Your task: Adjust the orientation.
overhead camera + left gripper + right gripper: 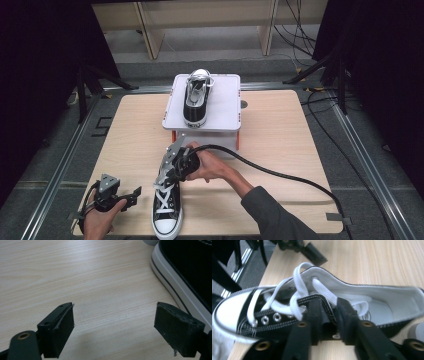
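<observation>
A black high-top sneaker (166, 210) with white laces and a white toe cap lies on the wooden table (280, 150) near its front edge, toe toward the person. My right gripper (164, 181) reaches down onto its upper. In the right gripper view the right gripper (329, 315) is shut on the sneaker's (234, 307) eyelet edge beside the laces (297, 290). My left gripper (131, 195) rests just left of the sneaker, jaws spread. In the left gripper view the left gripper (113, 325) holds nothing, and the sneaker's white sole (175, 287) runs past its right jaw.
A second black sneaker (196, 97) stands on a white raised platform (222, 105) at the back middle of the table. The right gripper's black cable (280, 175) trails across the table to the right. Table legs and cables lie on the floor behind.
</observation>
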Tool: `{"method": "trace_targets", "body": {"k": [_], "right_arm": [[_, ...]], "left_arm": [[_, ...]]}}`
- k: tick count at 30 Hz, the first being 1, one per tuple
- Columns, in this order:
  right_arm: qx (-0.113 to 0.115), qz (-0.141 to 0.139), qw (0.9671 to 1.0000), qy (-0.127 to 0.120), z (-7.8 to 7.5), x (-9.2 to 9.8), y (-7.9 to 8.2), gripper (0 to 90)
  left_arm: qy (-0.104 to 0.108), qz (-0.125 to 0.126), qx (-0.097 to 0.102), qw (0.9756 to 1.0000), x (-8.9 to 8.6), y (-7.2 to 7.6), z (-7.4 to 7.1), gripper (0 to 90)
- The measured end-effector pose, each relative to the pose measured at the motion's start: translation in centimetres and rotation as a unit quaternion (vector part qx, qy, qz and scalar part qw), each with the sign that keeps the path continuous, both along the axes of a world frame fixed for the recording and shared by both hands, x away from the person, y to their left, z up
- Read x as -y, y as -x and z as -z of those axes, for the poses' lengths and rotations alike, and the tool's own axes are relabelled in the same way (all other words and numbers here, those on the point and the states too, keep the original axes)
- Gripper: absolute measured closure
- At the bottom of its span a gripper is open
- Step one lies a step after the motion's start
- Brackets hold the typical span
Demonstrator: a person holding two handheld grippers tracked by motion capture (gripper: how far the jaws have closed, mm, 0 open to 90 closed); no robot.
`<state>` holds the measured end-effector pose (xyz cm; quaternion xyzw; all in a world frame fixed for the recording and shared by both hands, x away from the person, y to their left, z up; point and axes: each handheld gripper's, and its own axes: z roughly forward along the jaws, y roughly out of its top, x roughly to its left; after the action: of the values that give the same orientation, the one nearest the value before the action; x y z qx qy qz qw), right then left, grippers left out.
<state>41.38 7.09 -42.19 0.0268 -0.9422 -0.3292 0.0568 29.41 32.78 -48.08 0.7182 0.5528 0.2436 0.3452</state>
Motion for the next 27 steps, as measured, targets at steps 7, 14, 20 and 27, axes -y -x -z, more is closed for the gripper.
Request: {"method": "trace_targets", "body": {"k": [7,14,20,27], "right_arm": [[-0.022,0.016,0.9995,0.013,-0.5,2.4,0.7,86.7],[-0.043,0.061,0.9971,-0.014,-0.7,6.4,3.7,89.1],[-0.025,0.108,0.9935,-0.026,-0.6,7.1,6.2,89.2],[-0.042,0.157,0.9863,-0.03,-0.6,7.1,7.4,89.1]], "left_arm": [[-0.002,-0.003,0.0,1.0,0.0,0.1,-0.1,15.7],[-0.001,-0.002,0.002,1.0,0.1,0.0,0.0,16.1],[-0.003,-0.002,0.001,1.0,0.1,0.0,0.0,15.9],[-0.001,-0.02,0.006,0.9998,-0.5,0.0,-0.1,15.8]]}}
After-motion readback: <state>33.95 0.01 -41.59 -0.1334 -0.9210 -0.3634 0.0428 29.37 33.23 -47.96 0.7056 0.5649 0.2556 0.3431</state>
